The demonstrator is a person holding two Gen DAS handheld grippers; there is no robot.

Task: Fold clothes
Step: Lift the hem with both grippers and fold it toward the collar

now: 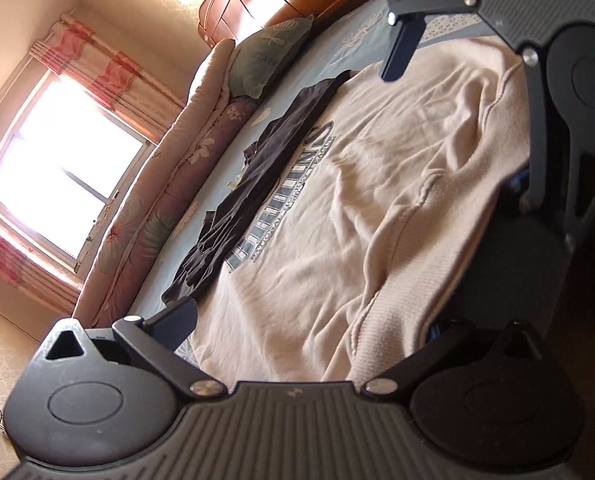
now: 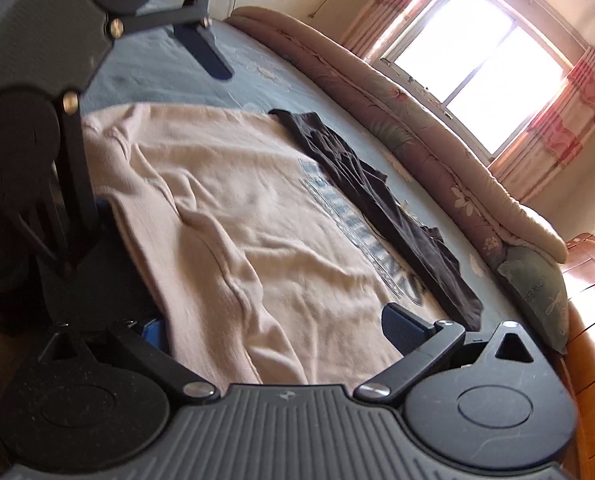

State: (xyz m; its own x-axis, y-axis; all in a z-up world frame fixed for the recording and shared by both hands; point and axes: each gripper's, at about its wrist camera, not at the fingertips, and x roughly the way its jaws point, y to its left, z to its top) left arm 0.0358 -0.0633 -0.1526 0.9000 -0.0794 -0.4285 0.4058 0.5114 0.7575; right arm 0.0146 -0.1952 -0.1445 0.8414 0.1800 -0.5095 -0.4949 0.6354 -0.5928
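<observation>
Across the bed (image 1: 317, 68), lying spread flat: a beige sweatshirt (image 1: 377, 208) printed in grey block letters, "BRUINS" as best readable, smaller line beneath illegible. Touching its far edge, a dark garment (image 1: 253, 184). Showing faint lettering on a green pillow (image 1: 269, 56), too blurred to read. Hovering low over the near hem, left tongs (image 1: 309, 332) and right tongs (image 2: 273, 332), both spread wide, gripping nothing. Appearing only in the right view: something blue (image 2: 153, 332) under the hem.
</observation>
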